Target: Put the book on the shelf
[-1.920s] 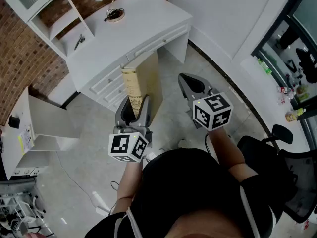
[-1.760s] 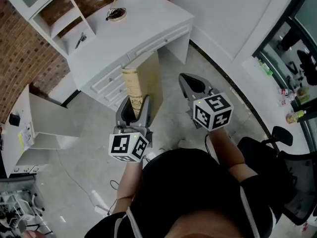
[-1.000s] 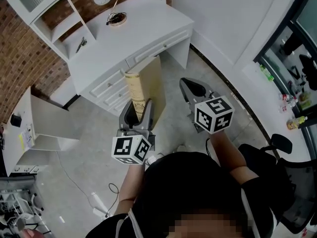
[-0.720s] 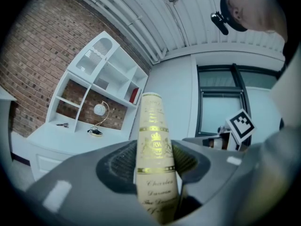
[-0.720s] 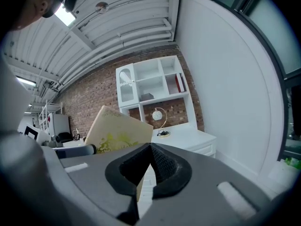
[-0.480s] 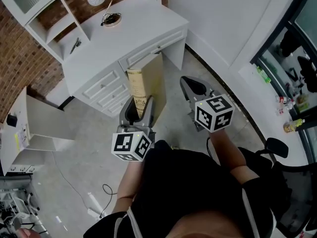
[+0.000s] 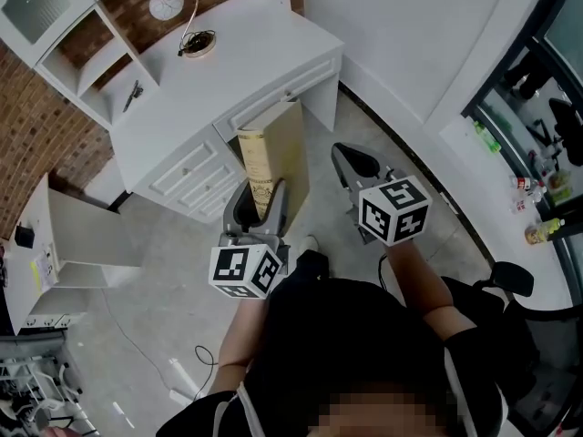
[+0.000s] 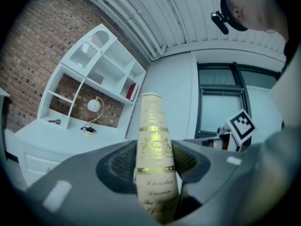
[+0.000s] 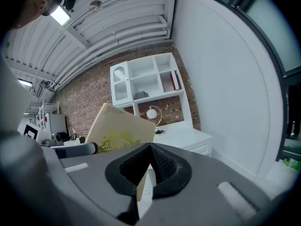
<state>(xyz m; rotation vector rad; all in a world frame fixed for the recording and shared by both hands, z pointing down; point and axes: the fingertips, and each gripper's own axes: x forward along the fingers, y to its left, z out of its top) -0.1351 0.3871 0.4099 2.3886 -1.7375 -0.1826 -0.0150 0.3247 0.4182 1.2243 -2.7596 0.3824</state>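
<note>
A cream hardcover book point(image 7: 278, 148) with gold print on its spine point(image 8: 153, 140) stands upright in my left gripper point(image 7: 259, 198), which is shut on its lower end. The white shelf unit point(image 8: 101, 74) rises on the desk ahead, against the brick wall, with a red book point(image 8: 131, 91) in one upper compartment. My right gripper point(image 7: 353, 157) is held beside the book, to its right and apart from it. Its jaws are shut with nothing between them point(image 9: 149, 150). The book's cover point(image 9: 117, 128) shows at the left of the right gripper view, and the shelf unit point(image 9: 146, 81) behind it.
A white desk point(image 7: 228, 66) with drawers stands in front, with a globe lamp point(image 7: 167, 4) and a small dark tool point(image 7: 133, 94) in the shelf unit's lower nook. An open white cabinet point(image 7: 64, 239) is at the left, and an office chair point(image 7: 515, 285) at the right.
The desk and shelf have slid left and up in the head view as the person shifted. Both grippers keep their pose, and the book stays in the left one.
</note>
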